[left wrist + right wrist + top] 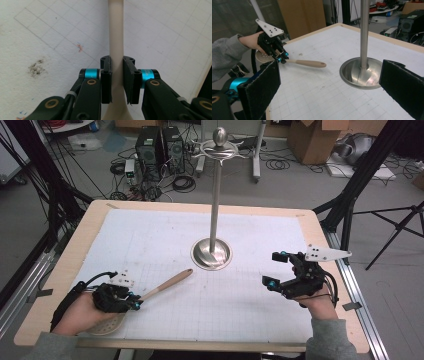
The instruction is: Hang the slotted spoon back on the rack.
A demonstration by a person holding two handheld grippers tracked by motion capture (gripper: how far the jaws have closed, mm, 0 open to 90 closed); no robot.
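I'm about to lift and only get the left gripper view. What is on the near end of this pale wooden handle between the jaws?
Observer: A round head with small holes. It's a light wooden slotted spoon, and the left gripper is clamped on the handle close to that head.
Operator: What does the far end point at?
Observer: A polished steel stand with a round dished base and a tall pole. The handle tip stops short of the base.
Operator: Where is the other gripper?
Observer: The right gripper sits to the right of the stand's base, with its jaws open and empty.
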